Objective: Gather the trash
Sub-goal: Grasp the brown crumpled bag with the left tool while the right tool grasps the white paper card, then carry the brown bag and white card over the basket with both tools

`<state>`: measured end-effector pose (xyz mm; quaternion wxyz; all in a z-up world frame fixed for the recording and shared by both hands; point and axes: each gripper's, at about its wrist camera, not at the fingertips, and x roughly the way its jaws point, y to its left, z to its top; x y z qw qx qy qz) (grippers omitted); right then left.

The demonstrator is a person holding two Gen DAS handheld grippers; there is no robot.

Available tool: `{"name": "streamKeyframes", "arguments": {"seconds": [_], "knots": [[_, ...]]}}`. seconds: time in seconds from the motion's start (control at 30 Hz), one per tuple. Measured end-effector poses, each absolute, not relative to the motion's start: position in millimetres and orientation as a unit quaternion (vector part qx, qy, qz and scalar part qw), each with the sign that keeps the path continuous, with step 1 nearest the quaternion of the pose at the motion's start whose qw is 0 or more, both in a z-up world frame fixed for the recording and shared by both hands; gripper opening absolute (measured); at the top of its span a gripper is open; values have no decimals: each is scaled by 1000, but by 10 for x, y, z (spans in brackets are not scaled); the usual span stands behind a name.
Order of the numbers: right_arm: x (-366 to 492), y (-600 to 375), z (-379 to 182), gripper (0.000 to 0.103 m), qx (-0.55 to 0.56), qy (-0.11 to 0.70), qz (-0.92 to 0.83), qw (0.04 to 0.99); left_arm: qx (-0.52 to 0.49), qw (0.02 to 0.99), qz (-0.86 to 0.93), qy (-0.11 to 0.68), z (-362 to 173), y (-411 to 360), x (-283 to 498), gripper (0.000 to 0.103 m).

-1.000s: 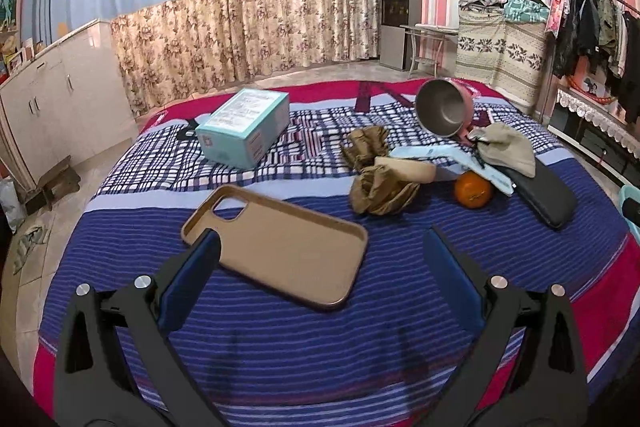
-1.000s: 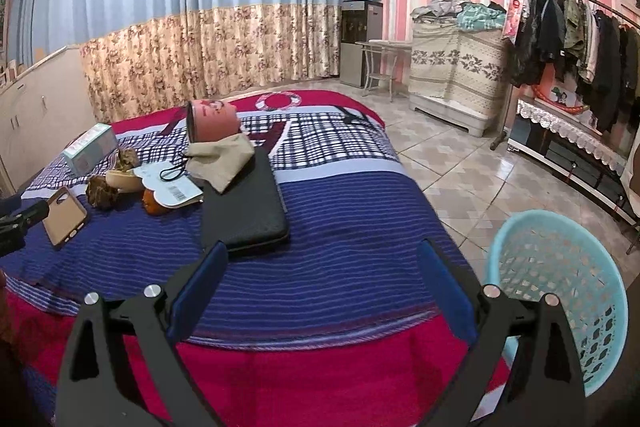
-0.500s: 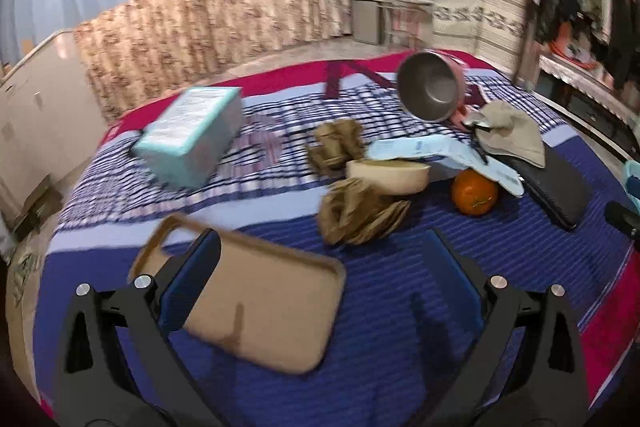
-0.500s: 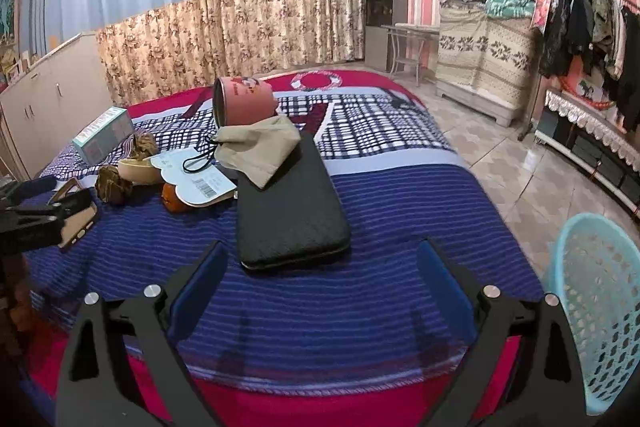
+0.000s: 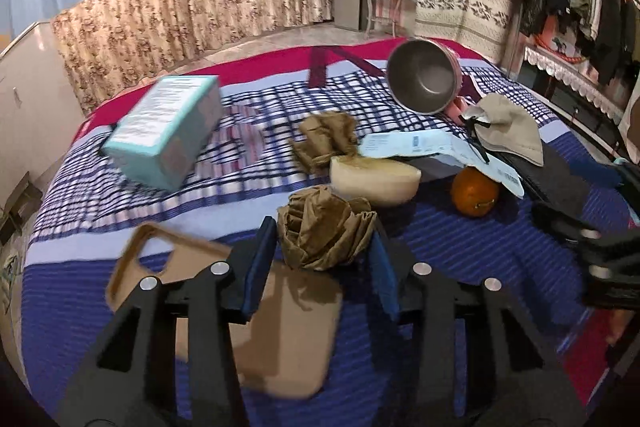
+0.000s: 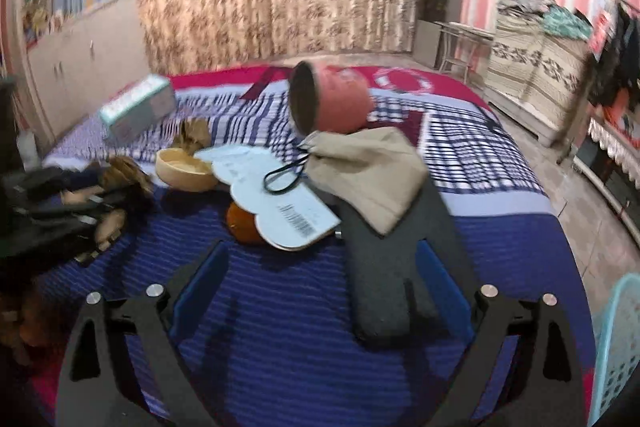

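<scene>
A crumpled brown paper ball (image 5: 326,229) lies on the blue striped bedspread (image 5: 460,267). My left gripper (image 5: 324,253) has closed around it, one blue pad on each side. A second brown paper wad (image 5: 326,141) lies behind, next to a tan bowl-shaped piece (image 5: 374,179). My right gripper (image 6: 320,279) is open and empty above the bed, short of an orange (image 6: 244,225) and a white paper label (image 6: 276,195). The left gripper shows at the left edge of the right wrist view (image 6: 60,203) with the brown paper (image 6: 128,171).
A tan phone case (image 5: 240,323) lies under my left gripper. A teal box (image 5: 168,135), a pink pot (image 5: 424,83), a beige pouch (image 6: 368,171) and a black wallet (image 6: 392,267) lie on the bed. A light blue laundry basket (image 6: 616,355) stands on the floor at the right.
My left gripper moved forward over the phone case and shut on the nearer brown paper ball. My right gripper swung left and closer toward the orange and label.
</scene>
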<state>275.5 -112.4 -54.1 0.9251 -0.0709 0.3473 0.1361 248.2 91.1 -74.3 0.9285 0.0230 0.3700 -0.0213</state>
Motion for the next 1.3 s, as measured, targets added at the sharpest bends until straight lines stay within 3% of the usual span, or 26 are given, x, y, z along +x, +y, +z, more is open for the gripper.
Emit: {"name": "streamKeyframes", "arguments": {"seconds": [0.03, 0.17, 0.23, 0.4, 0.77, 1.3], "knots": [[2788, -1079, -566, 69, -82, 352, 137, 922, 24, 929, -18, 369, -728, 947, 2423, 45], [2876, -972, -621, 50, -105, 362, 140, 916, 32, 933, -5, 359, -681, 1096, 2222, 45], [2889, -955, -601, 26, -99, 365, 158, 912, 31, 934, 1, 356, -664, 1167, 2161, 45], [2778, -907, -507, 5, -116, 349, 176, 913, 12, 936, 10, 353, -606, 1328, 2138, 45], [2211, -1707, -205, 1, -23, 335, 176, 925, 4, 944, -7, 330, -389, 1105, 2021, 45], [1495, -3589, -58, 1, 58, 298, -21, 953, 48, 953, -85, 287, -55, -209, 2045, 45]]}}
